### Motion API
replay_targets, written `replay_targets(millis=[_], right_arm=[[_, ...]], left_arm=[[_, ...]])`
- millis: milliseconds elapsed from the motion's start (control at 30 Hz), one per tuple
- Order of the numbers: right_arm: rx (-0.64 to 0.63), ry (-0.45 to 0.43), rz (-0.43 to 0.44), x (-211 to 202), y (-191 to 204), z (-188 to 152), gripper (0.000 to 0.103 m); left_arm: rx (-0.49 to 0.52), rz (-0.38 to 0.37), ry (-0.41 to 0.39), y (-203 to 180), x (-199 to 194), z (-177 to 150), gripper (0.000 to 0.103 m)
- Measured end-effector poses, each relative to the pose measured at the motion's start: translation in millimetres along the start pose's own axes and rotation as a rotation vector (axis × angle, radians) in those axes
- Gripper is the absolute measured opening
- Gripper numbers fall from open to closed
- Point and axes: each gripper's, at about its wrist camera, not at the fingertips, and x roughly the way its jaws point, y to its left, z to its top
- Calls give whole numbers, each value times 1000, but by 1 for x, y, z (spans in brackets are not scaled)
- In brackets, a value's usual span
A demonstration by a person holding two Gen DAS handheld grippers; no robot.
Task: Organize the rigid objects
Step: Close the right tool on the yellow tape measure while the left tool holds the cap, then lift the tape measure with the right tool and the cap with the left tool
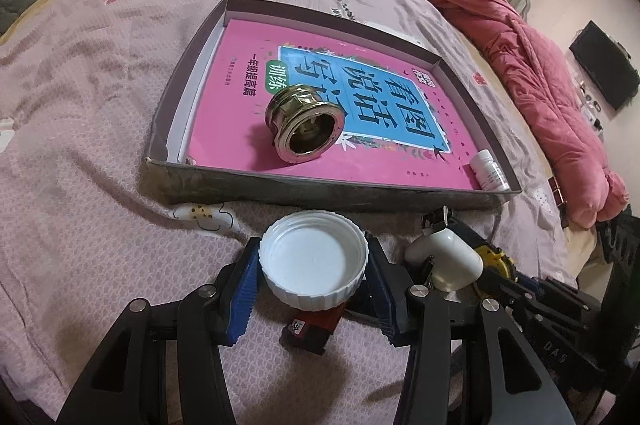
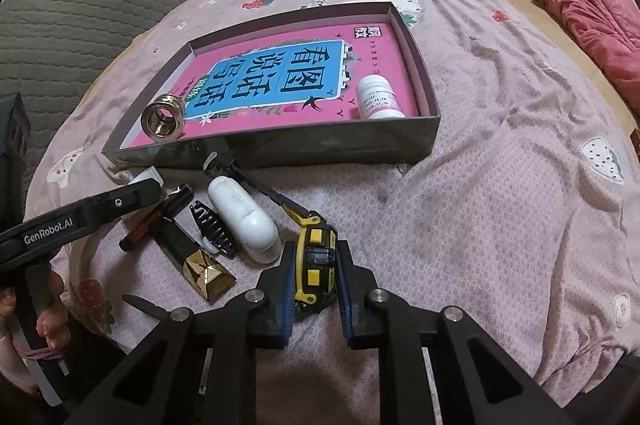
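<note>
Each wrist camera sat close behind its own fingers, looking steeply down past them over the bedspread [image 2: 500, 205], the left fingers [image 1: 240, 285] and right fingers [image 2: 286, 289] filling the lower frame, and both views shared the shallow box [image 1: 320, 191] [image 2: 280, 145] lying just beyond the fingertips.

"GenRobot.AI" on the left gripper [image 2: 80, 221]; book [image 2: 280, 77] title probably "看图说话写话".

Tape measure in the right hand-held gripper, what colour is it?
Yellow and black tape measure, clearest in the right wrist view.

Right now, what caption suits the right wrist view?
Right hand-held gripper shut on a yellow tape measure before the shallow box.
</note>
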Motion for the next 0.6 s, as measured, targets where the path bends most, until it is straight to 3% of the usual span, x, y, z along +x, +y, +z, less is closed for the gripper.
replay_targets(millis=[200, 600], right_arm=[[-40, -30, -33, -4, 3, 1, 18], [-69, -8, -34, 7, 8, -1, 18]], left_arm=[[9, 7, -10, -2, -3, -1, 52], [33, 32, -32, -3, -16, -5, 52]])
